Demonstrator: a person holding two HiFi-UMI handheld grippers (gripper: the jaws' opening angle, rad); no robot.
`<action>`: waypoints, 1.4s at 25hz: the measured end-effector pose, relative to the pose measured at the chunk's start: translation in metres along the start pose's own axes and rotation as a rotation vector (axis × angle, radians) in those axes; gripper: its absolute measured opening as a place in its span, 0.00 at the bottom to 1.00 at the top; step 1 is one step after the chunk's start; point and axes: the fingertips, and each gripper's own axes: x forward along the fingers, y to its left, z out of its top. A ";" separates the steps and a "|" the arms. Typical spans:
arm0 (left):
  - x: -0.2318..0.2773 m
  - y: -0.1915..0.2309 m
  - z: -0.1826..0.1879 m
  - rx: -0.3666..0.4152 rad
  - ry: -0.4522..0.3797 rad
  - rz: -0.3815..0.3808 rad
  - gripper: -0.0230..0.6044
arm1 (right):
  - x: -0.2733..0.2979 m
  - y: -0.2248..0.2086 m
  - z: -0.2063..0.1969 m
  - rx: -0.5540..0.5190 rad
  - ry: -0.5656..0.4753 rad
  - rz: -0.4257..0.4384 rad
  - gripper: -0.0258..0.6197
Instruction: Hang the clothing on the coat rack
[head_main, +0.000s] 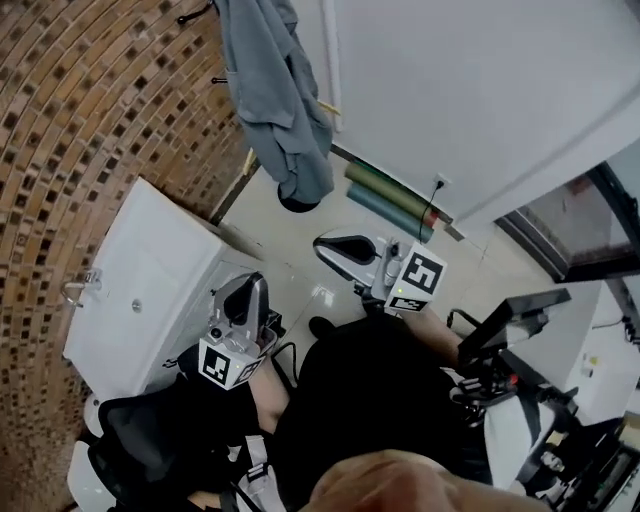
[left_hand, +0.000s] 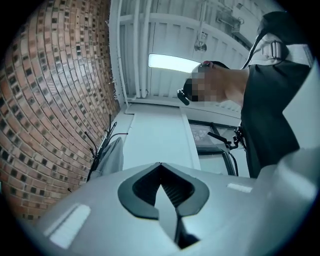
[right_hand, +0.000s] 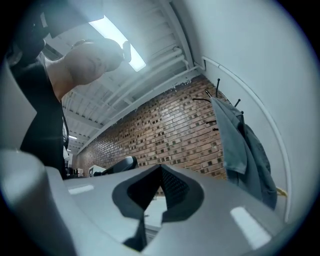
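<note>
A grey garment (head_main: 277, 103) hangs from the black coat rack (head_main: 193, 16) in the corner between the brick wall and the white wall. The same garment (right_hand: 241, 150) shows at the right of the right gripper view, draped under the rack's hooks (right_hand: 215, 97). In the left gripper view the garment (left_hand: 113, 156) is a grey strip at the left. My left gripper (head_main: 246, 290) is shut and empty, low and well short of the rack. My right gripper (head_main: 336, 249) is also shut with nothing in it, below the garment's hem. In their own views, the left gripper (left_hand: 160, 169) and right gripper (right_hand: 161, 171) both point upward.
A white cabinet (head_main: 140, 290) stands against the brick wall (head_main: 70, 120) at the left. Green rolls (head_main: 390, 200) lie along the white wall's base. A black office chair (head_main: 150, 440) sits at the lower left. Black equipment (head_main: 515, 370) crowds the right.
</note>
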 end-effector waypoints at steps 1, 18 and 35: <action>0.006 -0.001 0.000 0.007 0.001 -0.003 0.04 | -0.001 -0.004 0.004 -0.004 -0.011 -0.001 0.04; 0.082 -0.013 0.001 0.167 0.062 0.111 0.04 | 0.021 -0.063 0.089 -0.271 -0.027 0.078 0.04; 0.136 -0.049 -0.031 0.199 0.139 0.127 0.04 | -0.033 -0.065 0.103 -0.294 -0.065 0.124 0.04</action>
